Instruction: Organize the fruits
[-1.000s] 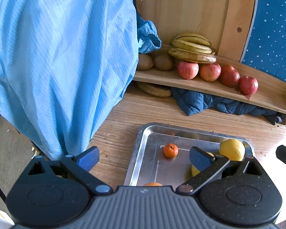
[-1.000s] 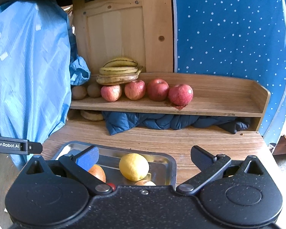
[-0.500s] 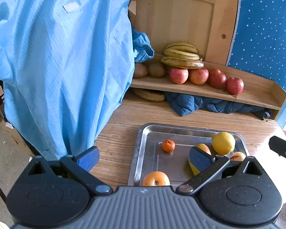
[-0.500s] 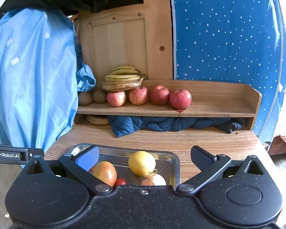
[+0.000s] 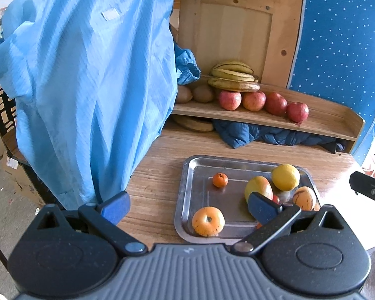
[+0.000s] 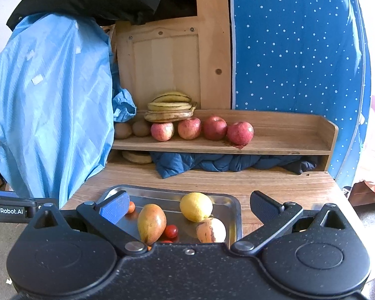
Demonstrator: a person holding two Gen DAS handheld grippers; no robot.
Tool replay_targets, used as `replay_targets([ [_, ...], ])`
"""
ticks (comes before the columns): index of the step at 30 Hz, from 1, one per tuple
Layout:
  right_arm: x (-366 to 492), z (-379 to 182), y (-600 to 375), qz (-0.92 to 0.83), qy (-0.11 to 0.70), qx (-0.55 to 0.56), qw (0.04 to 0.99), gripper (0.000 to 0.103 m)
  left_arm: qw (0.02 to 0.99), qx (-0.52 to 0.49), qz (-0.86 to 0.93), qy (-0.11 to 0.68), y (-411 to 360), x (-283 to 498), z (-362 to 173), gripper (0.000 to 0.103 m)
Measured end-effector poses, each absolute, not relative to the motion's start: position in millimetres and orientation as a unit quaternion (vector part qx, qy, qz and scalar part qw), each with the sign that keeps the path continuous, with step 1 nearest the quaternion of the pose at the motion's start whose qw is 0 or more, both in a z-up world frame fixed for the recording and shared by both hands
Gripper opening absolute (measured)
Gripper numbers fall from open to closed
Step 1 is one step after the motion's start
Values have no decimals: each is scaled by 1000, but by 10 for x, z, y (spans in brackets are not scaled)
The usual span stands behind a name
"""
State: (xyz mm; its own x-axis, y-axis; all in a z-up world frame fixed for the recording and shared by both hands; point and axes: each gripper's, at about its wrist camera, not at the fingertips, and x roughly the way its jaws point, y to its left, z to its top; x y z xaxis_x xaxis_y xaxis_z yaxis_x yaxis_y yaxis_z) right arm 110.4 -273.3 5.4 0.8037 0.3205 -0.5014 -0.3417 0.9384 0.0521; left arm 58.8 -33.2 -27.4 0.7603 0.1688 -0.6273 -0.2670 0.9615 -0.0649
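Note:
A steel tray [image 5: 187, 195] [image 6: 233, 205] on the wooden table holds a lemon [image 5: 285, 177] [image 6: 196, 206], a mango [image 5: 258, 190] [image 6: 151, 223], a small tangerine [image 5: 220, 180], an orange [image 5: 208, 221], a speckled pear-like fruit [image 5: 304, 198] [image 6: 210, 230] and a cherry tomato [image 6: 171, 231]. A wooden shelf [image 5: 325, 122] [image 6: 287, 145] behind carries bananas [image 5: 233, 78] [image 6: 171, 108], several apples [image 5: 253, 100] [image 6: 213, 128] and kiwis [image 5: 203, 93] [image 6: 140, 128]. My left gripper [image 5: 187, 206] is open and empty, above the tray's front left. My right gripper [image 6: 188, 206] is open and empty, above the tray's front edge.
A light blue garment [image 5: 87, 87] [image 6: 50, 115] hangs at the table's left edge. A dark blue cloth [image 5: 262, 135] [image 6: 225, 162] and a round woven mat [image 5: 195, 125] lie under the shelf. A blue dotted panel [image 6: 292, 50] stands behind on the right.
Both grippers have pulled back and up from the tray. More of the tray shows now, including the orange at its front. Both stay open.

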Motion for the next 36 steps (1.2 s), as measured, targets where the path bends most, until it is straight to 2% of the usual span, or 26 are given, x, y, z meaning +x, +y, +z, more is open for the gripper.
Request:
replay_targets([
  [23,385,35,-2838,155,276,-15,949,102,942,-66,84,319,-429,64,-329,102],
  [36,277,-53,-2818,150,295,-12,944,102,941,-56,80,325,-450,-20,-359,102],
])
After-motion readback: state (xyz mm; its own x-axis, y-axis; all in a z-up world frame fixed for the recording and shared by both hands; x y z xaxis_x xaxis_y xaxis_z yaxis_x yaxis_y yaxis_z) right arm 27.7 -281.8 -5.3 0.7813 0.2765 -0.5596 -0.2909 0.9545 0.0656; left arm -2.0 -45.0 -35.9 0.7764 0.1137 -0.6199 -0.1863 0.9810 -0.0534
